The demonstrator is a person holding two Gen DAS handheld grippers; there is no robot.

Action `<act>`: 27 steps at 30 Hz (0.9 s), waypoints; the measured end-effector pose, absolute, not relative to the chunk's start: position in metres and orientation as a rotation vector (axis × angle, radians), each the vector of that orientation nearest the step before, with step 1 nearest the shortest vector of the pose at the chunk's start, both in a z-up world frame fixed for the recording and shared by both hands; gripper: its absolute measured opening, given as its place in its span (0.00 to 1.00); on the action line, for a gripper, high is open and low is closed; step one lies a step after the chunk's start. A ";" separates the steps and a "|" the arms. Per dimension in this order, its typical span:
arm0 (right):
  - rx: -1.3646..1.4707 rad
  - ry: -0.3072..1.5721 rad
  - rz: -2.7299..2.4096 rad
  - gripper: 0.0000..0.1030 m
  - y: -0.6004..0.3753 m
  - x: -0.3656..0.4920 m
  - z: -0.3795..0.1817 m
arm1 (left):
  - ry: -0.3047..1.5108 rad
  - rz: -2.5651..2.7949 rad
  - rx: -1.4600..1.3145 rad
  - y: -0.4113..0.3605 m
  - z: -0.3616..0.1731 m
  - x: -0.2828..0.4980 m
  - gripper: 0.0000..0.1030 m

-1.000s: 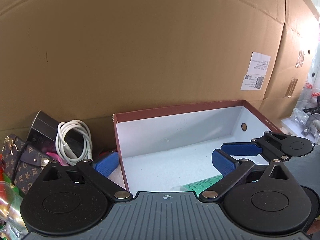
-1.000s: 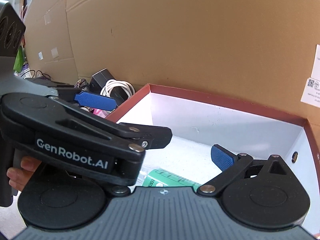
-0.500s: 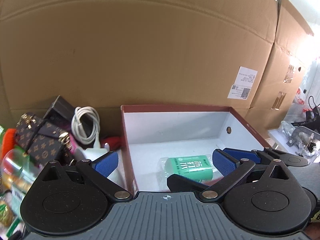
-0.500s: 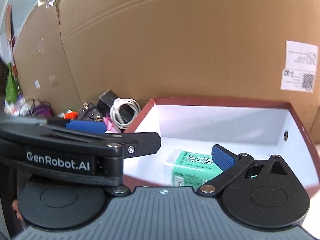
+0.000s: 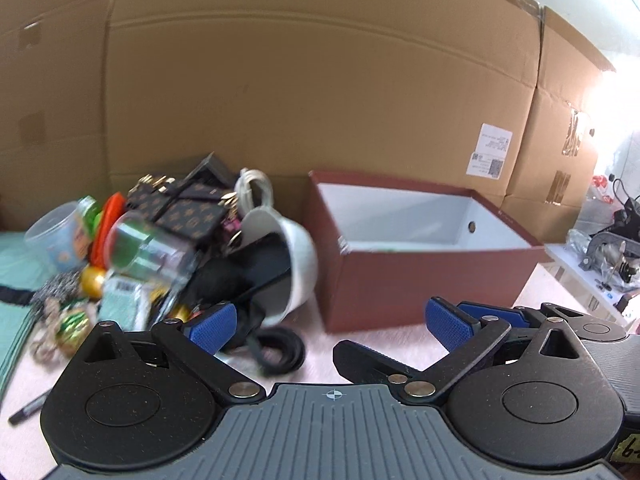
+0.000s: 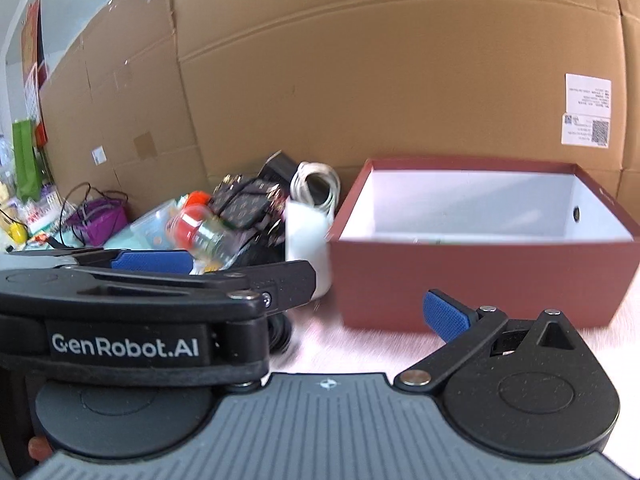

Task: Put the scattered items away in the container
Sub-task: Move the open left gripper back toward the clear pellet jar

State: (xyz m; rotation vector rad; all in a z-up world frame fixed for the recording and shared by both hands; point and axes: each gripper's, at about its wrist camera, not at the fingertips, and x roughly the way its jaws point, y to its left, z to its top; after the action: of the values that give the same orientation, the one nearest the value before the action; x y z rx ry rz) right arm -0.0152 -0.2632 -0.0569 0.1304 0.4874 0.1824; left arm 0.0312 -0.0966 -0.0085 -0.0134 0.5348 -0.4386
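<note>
Jaws of both ribbed-padded grippers gape empty (rectangular maroon cardboard box ahead).

Each gripper is black, with round pivot discs and a ribbed grey base. The left gripper carries blue textured pads. Its side reads "GenRobot.AI" in white, seen from the right gripper.

A dark red box with a white inside stands open-topped on the pale pink surface, a small round hole in its right end wall; a sliver of green shows low inside it. Just left of it the scattered items lie heaped: a white mug tipped on its side, a brown monogram purse, a coiled white cable, a clear jar lying over, a clear plastic tub, black cords and small gold and green trinkets
</note>
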 end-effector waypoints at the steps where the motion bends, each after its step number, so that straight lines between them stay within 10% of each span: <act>1: 0.128 0.493 0.188 1.00 -0.257 -0.020 -0.059 | 0.539 -0.426 -0.017 -0.088 -0.012 0.026 1.00; 27: 0.018 0.523 0.254 1.00 -0.167 -0.047 -0.104 | 0.552 -0.260 -0.082 0.029 -0.050 -0.002 1.00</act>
State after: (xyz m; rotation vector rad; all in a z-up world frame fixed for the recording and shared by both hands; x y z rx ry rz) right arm -0.0468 -0.1672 -0.1037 0.0184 0.5234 0.2544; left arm -0.0024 0.0287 -0.0496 -0.0821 0.5522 -0.2601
